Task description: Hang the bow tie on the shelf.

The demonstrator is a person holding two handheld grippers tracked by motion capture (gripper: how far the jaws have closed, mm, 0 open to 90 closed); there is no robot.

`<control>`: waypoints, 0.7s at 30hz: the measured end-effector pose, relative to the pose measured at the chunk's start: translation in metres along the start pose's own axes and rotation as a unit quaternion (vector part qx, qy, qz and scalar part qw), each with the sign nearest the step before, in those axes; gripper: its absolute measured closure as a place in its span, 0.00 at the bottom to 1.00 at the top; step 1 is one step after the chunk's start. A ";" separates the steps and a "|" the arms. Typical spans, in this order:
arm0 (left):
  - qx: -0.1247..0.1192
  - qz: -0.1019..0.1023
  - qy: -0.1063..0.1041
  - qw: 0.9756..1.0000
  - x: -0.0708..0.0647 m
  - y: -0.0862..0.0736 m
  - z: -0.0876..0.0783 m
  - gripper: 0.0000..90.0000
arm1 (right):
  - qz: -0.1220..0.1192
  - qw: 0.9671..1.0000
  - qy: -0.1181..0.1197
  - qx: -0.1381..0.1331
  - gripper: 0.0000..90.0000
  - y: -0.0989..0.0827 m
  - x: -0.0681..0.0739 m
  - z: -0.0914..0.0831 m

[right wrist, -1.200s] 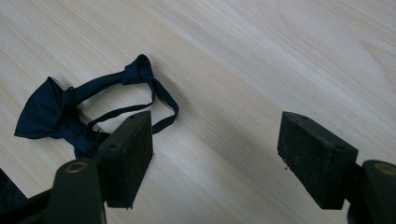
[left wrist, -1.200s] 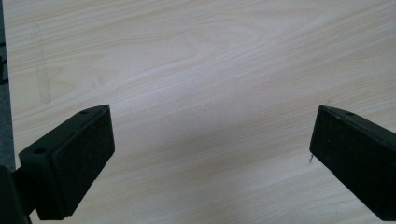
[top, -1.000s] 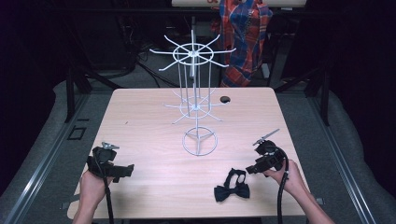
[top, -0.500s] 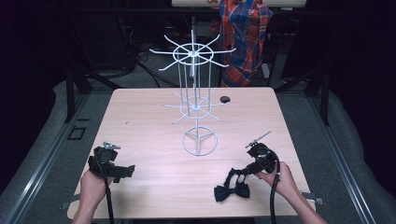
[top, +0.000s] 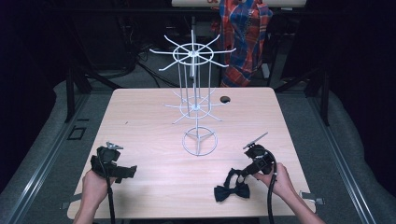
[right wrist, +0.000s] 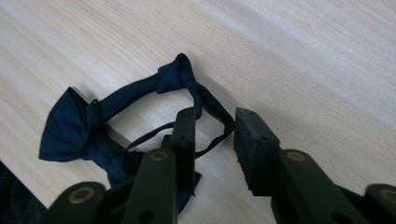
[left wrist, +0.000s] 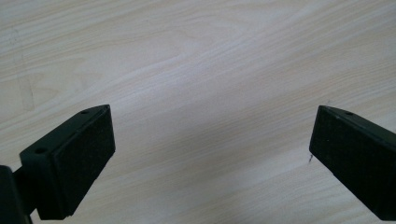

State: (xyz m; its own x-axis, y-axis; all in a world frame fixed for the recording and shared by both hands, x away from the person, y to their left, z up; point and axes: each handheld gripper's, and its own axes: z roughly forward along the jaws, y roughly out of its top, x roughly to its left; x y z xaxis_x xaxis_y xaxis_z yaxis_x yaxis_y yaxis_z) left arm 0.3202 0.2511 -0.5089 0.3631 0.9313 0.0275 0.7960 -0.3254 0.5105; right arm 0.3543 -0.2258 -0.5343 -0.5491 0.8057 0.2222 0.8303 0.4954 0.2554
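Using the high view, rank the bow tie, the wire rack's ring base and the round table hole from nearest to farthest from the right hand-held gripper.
1. Bow tie: at the right hand-held gripper, near edge.
2. Ring base: table centre, to its left.
3. Table hole: far edge, behind the rack.

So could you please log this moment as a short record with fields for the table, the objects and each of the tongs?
surface: light wooden table
rack: white wire spinner stand, upright at the table's centre
item: dark navy fabric bow tie, flat near the front right edge
left tongs: open wide over bare wood
right tongs: partly closed around the bow tie's thin strap, not yet clamped
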 end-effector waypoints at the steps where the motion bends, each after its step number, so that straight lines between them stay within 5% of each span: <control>1: 0.001 0.000 0.001 1.000 0.000 0.000 0.000 0.01 | 0.001 1.000 -0.003 -0.001 0.85 0.001 0.000 0.002; 10: 0.006 0.004 0.001 1.000 -0.003 0.002 0.003 0.01 | -0.010 1.000 0.006 0.009 0.95 -0.001 0.004 0.007; 13: 0.010 0.007 0.002 1.000 -0.002 0.001 0.003 0.01 | -0.033 0.999 -0.003 0.013 1.00 0.001 0.007 0.007; 14: 0.009 0.003 0.003 1.000 -0.002 0.001 0.003 0.01 | -0.054 0.998 -0.013 0.009 1.00 0.003 0.009 0.004; 16: 0.006 0.002 0.002 1.000 -0.001 0.000 0.003 0.01 | -0.045 0.999 -0.005 -0.008 1.00 0.002 0.012 0.005; 21: -0.002 0.018 -0.001 1.000 -0.004 0.001 0.002 0.02 | -0.087 0.995 -0.036 -0.040 1.00 0.002 0.019 -0.009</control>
State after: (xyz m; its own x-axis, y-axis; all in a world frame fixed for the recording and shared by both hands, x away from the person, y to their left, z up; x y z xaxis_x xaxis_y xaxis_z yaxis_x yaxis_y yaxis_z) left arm 0.3206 0.2463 -0.5100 0.3930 0.9184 0.0451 0.7796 -0.3588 0.5134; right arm 0.3445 -0.2123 -0.5215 -0.6740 0.7318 0.1014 0.7109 0.6051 0.3584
